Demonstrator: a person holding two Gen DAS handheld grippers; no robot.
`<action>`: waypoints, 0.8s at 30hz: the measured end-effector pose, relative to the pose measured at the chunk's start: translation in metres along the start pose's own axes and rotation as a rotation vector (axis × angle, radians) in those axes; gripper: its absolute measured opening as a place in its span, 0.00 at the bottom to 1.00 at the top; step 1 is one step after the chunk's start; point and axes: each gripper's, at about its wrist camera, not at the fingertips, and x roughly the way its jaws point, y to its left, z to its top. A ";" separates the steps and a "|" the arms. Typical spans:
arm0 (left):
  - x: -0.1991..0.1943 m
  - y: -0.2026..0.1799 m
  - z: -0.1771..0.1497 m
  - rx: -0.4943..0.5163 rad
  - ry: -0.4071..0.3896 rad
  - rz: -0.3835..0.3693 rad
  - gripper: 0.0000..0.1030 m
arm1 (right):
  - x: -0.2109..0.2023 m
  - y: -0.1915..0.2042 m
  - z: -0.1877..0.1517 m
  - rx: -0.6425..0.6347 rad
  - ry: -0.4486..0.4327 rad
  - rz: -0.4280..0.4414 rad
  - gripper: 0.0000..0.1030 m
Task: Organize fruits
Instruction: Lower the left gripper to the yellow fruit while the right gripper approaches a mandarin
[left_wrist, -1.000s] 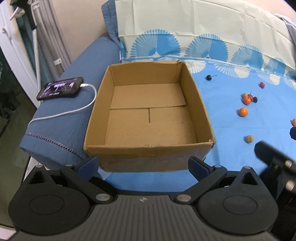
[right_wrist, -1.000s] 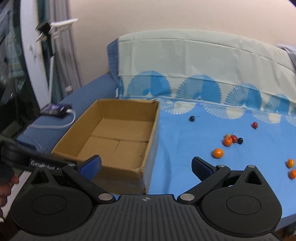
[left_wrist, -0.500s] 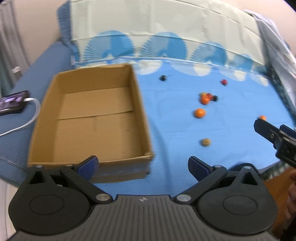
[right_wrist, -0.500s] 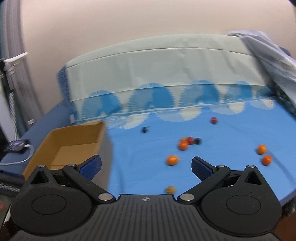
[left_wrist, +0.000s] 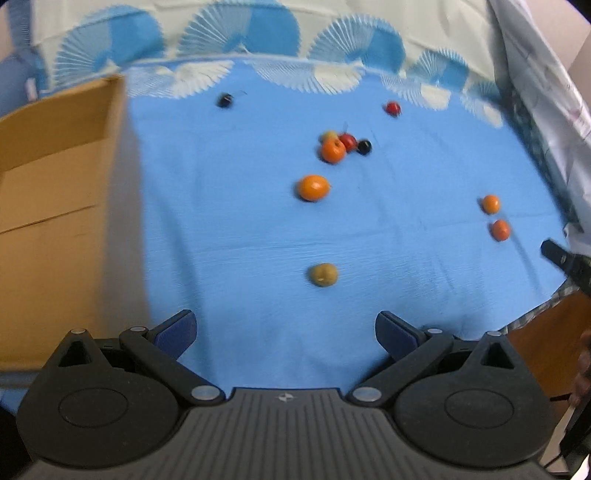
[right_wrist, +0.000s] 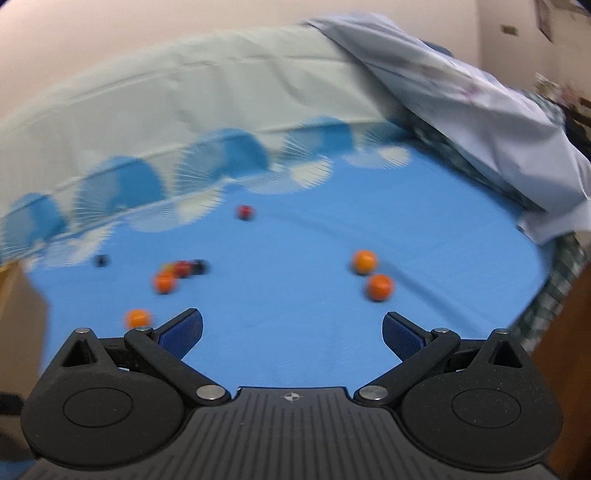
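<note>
Blue sheet (left_wrist: 369, 314) under both claws carries every fruit loose, none boxed yet. Your left claw (left_wrist: 286, 330) and right claw (right_wrist: 291, 332) hover released and empty, presumably lining up a pick. Ahead of the left claw: one yellowish fruit (left_wrist: 323, 274) nearest, four orange, two red, two dark, one pale behind the cluster. Cardboard box (left_wrist: 48, 206) sits to its left.
</note>
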 end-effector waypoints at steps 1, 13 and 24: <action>0.015 -0.006 0.004 0.006 0.016 0.000 1.00 | 0.016 -0.008 0.004 0.015 0.003 -0.030 0.99; 0.141 -0.051 0.034 0.069 0.163 0.048 1.00 | 0.204 -0.058 0.022 0.041 0.159 -0.118 0.99; 0.163 -0.055 0.025 0.148 0.182 0.094 0.92 | 0.245 -0.048 -0.002 -0.013 0.121 -0.144 0.99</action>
